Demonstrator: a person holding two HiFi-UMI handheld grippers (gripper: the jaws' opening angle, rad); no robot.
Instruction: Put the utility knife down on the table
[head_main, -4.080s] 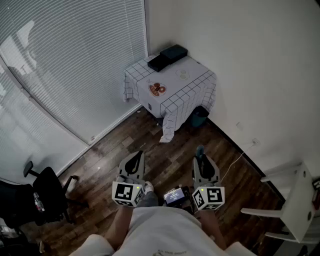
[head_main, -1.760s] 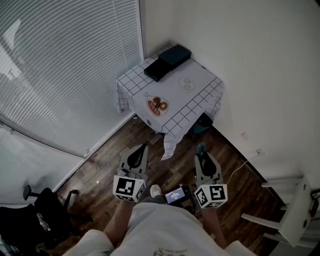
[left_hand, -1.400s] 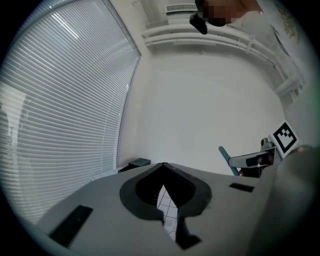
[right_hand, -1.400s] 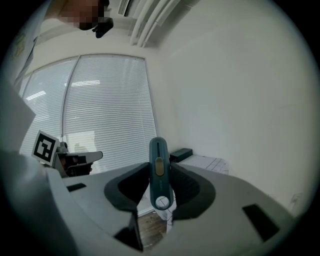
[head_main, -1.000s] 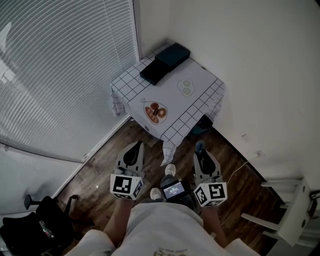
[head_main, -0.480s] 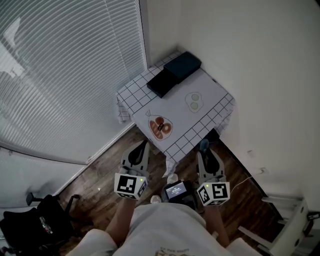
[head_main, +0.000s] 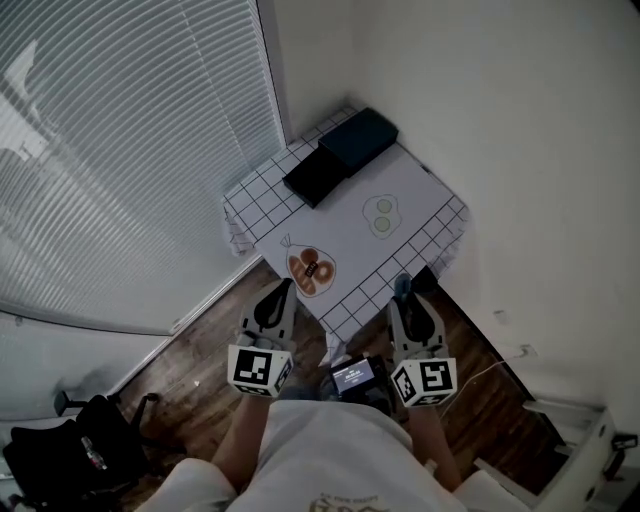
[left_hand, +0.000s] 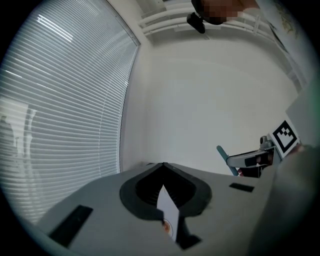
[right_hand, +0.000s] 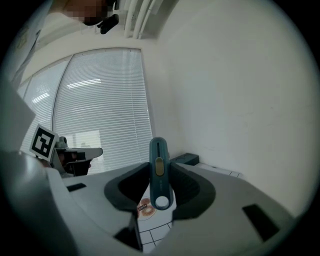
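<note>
Corner table (head_main: 420, 215) (grid cloth) by blinds (head_main: 120, 150) | right tongs (head_main: 402, 292) clamp utility knife (right_hand: 159, 170) — left tongs (head_main: 281, 292) closed

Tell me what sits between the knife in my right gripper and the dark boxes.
In the head view, only two pale round shapes on the tablecloth lie between utility knife and dark boxes.

left hand-held gripper (head_main: 283, 290): jaws together, empty | right hand-held gripper (head_main: 404, 300): jaws clamped on utility knife (right_hand: 158, 170)
</note>
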